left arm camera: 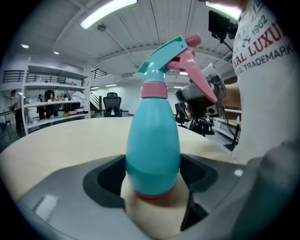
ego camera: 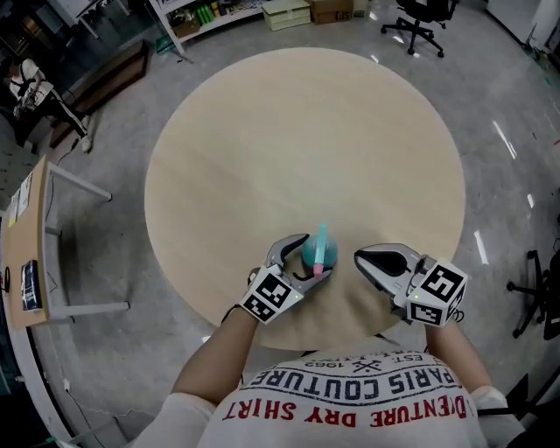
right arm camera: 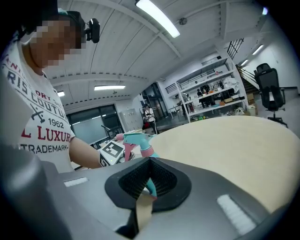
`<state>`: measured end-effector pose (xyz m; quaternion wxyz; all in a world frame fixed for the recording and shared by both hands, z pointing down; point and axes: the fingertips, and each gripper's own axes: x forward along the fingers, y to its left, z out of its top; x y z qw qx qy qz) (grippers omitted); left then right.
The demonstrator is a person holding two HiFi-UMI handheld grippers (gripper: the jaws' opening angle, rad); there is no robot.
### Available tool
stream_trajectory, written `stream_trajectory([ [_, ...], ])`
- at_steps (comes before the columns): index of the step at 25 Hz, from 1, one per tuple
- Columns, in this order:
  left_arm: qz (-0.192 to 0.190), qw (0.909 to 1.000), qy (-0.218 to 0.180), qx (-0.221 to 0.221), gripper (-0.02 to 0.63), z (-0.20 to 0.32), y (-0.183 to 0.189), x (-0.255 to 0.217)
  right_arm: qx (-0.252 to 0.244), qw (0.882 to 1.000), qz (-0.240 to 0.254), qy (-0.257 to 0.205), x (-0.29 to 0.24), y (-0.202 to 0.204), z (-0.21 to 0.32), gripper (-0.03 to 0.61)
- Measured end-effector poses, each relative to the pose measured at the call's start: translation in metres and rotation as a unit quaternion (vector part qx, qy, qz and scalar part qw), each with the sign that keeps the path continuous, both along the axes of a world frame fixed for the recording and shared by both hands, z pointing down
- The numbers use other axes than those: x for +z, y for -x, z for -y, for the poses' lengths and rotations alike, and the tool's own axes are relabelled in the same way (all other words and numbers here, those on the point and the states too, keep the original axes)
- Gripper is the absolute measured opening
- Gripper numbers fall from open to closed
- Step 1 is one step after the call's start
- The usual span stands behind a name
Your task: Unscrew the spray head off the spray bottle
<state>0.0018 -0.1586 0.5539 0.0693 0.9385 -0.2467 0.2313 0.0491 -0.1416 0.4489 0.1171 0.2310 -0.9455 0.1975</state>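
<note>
A teal spray bottle (ego camera: 311, 256) with a teal and pink spray head (ego camera: 321, 242) stands upright near the front edge of the round beige table (ego camera: 306, 149). My left gripper (ego camera: 304, 260) has its jaws spread around the bottle's lower body (left arm camera: 152, 140). A dark gap shows on each side, so the pads are not pressing. A pink collar (left arm camera: 153, 89) sits under the spray head (left arm camera: 176, 51). My right gripper (ego camera: 363, 260) is shut and empty, a little to the bottle's right. In the right gripper view the bottle (right arm camera: 139, 139) is beyond the shut jaws (right arm camera: 149, 161).
A wooden desk (ego camera: 26, 245) stands on the floor at the left. An office chair (ego camera: 420, 17) and boxes (ego camera: 289, 13) are beyond the table's far side. Another chair base (ego camera: 538, 293) is at the right edge.
</note>
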Motion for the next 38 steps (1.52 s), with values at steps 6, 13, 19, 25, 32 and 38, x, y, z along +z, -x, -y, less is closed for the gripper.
stream_trajectory([
  [6, -0.001, 1.0000, 0.003, 0.003, 0.353, 0.000, -0.001, 0.001, -0.050, 0.995, -0.048, -0.065, 0.002, 0.024, 0.002, 0.132],
  [13, -0.001, 1.0000, 0.004, -0.005, 0.353, -0.001, -0.002, 0.002, -0.077, 0.985, -0.075, -0.137, 0.005, 0.060, 0.017, 0.160],
  [19, -0.006, 0.9999, 0.010, -0.008, 0.351, -0.002, -0.003, 0.000, -0.093, 0.985, -0.054, -0.136, 0.004, 0.064, 0.018, 0.136],
  [25, 0.007, 0.9965, 0.017, 0.082, 0.351, -0.008, -0.008, 0.001, -0.209, 0.964, -0.041, -0.159, 0.004, 0.060, 0.012, 0.132],
  [32, 0.055, 0.9734, 0.048, 0.217, 0.351, -0.022, -0.006, 0.001, -0.319, 0.938, -0.022, -0.133, 0.005, 0.062, 0.001, 0.132],
  [38, 0.018, 0.9922, 0.045, 0.115, 0.351, -0.014, -0.003, 0.001, -0.204, 0.976, -0.001, -0.079, 0.006, 0.043, 0.013, 0.226],
])
